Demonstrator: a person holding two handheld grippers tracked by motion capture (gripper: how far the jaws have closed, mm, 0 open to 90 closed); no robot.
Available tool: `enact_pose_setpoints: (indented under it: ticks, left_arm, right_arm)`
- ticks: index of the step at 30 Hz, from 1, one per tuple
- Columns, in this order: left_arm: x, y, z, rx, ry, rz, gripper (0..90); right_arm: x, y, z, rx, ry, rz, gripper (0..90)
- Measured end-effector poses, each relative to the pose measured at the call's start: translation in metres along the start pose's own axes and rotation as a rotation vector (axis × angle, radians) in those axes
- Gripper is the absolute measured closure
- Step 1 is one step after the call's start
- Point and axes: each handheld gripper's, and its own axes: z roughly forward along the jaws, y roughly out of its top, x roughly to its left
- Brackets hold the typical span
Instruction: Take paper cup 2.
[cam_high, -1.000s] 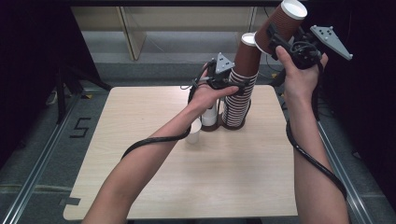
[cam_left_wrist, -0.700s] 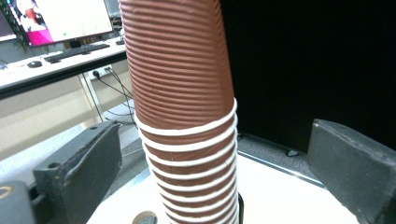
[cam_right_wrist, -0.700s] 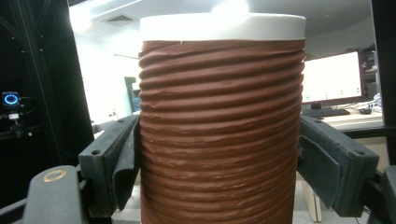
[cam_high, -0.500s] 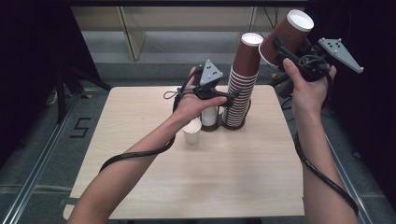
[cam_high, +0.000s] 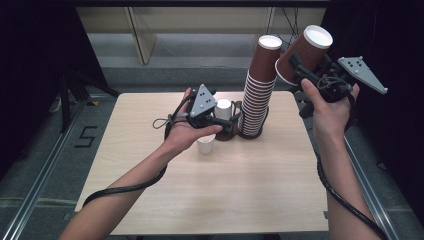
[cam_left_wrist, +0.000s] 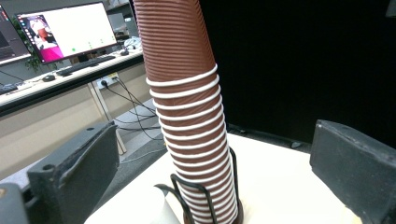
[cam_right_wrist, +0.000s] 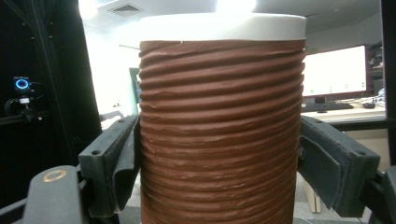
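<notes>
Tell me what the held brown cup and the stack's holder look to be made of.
Brown cup: likely paper, matte rippled sleeve with a white rolled rim. Holder: seemingly thin black wire, probably coated metal, bent into loops around the base of the cup stack.

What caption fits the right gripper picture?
Right gripper clamps a ribbed brown paper cup with a white rim.

tall cup stack (cam_high: 257, 85) blocks table's (cam_high: 240, 200) back; front half open
</notes>
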Motion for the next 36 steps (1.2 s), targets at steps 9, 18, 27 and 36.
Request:
enact_pose_setpoints:
  ticks: [9,18,27,36]
  left_arm:
    - [-0.002,-0.014,-0.027,-0.001,0.003,0.014,0.9]
    - [-0.002,-0.027,-0.046,0.015,0.014,0.039,0.8]
    - [-0.008,-0.046,-0.065,0.028,0.021,0.034,0.7]
    - [-0.016,-0.071,-0.084,0.048,0.031,0.018,0.7]
  right_arm:
    - [0.005,-0.015,-0.013,0.025,0.031,0.004,19.0]
    - [0.013,-0.037,-0.023,0.069,0.052,0.031,18.9]
    - [0.024,-0.062,-0.033,0.120,0.095,0.068,18.8]
    - [0.033,-0.098,-0.038,0.182,0.123,0.100,18.8]
